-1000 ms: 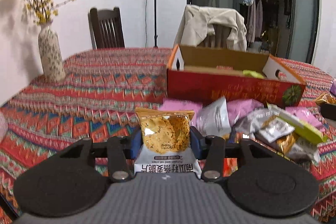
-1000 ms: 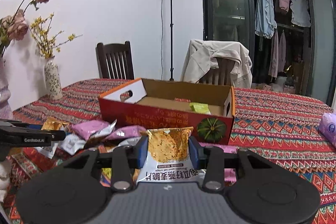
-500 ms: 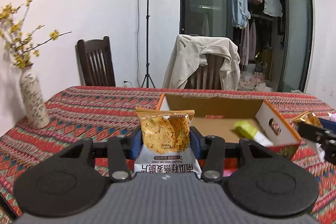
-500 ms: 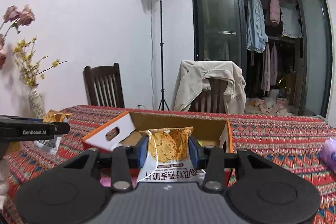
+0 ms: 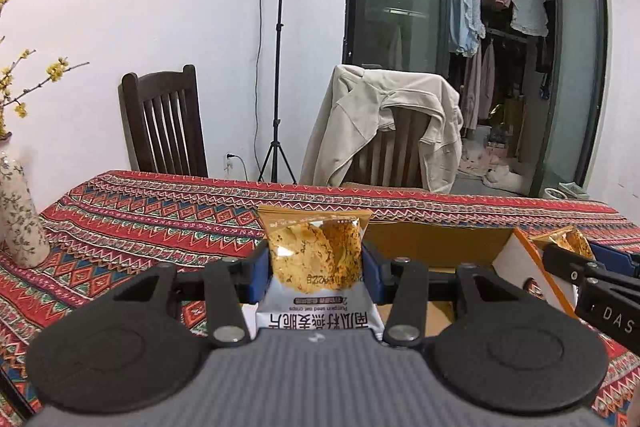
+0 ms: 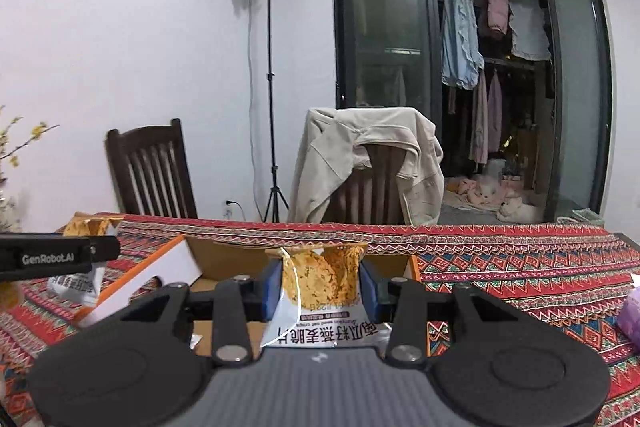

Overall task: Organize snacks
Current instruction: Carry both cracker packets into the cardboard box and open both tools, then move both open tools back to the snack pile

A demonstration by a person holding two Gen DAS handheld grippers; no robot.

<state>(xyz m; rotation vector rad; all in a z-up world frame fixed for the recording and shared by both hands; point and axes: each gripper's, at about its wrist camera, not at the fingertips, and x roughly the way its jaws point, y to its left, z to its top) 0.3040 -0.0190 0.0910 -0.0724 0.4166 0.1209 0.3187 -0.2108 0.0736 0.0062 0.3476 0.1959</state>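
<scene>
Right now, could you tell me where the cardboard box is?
The cardboard box sits open on the patterned tablecloth, just beyond both tools: centre-left in the right wrist view, right of centre in the left wrist view.

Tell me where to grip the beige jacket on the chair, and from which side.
Probably best to grip the beige jacket at the fold bunched over the chair top rail, coming from above. It hangs limp down both sides there, so lifting upward should free it; pulling a hanging edge would likely drag it.
</scene>
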